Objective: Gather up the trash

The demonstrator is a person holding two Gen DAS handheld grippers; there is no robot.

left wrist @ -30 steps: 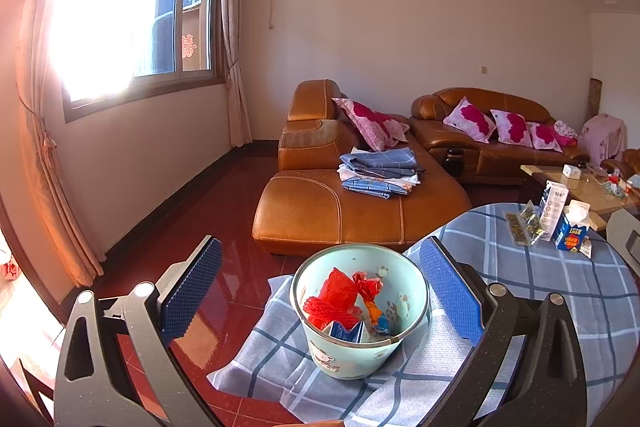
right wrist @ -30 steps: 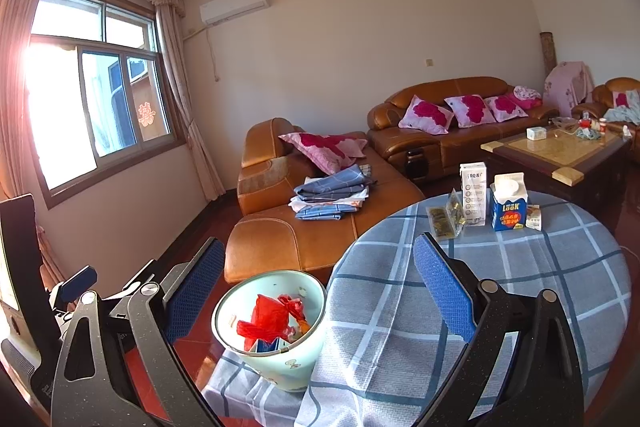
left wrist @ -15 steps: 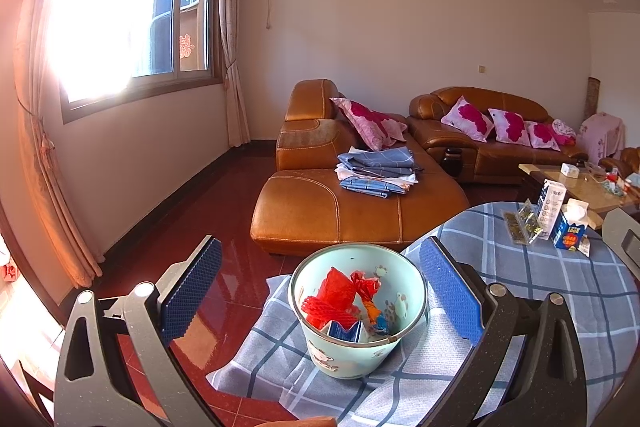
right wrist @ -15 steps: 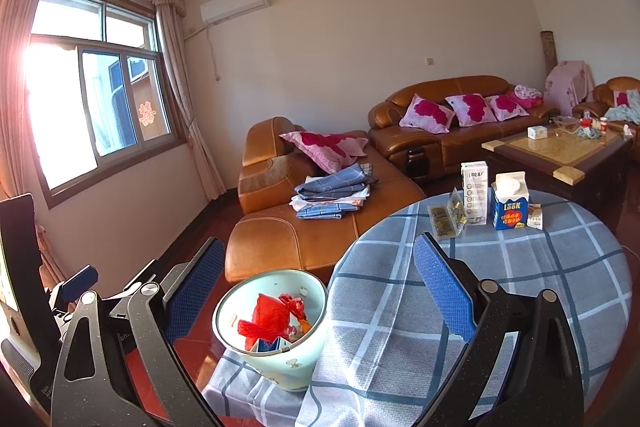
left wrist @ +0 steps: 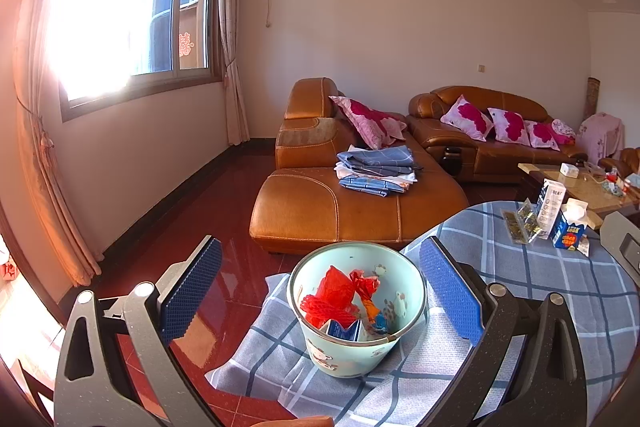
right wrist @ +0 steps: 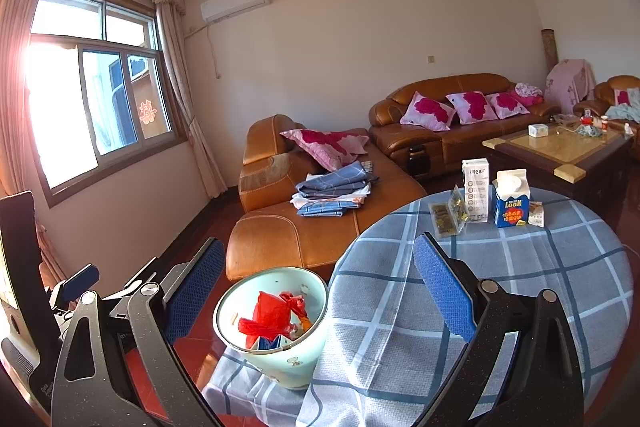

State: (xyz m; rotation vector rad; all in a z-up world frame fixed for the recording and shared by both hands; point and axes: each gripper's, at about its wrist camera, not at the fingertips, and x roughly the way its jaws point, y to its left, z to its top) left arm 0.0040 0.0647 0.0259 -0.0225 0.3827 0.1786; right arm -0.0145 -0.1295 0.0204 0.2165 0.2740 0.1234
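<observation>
While both grippers hover with fingers spread wide and empty, a round table (right wrist: 520,287) in a blue plaid cloth carries a pale green bin (left wrist: 356,311) at its left edge — upright, mouth upward, holding red plastic trash (left wrist: 332,297); left gripper (left wrist: 320,295), right gripper (right wrist: 320,295).

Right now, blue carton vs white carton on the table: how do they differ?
The blue carton is wider and shorter; the white carton is slimmer and taller. The blue carton's gable top is pulled open; the white carton's top is flat and closed. Both stand upright at the far edge of the checked tablecloth.
</observation>
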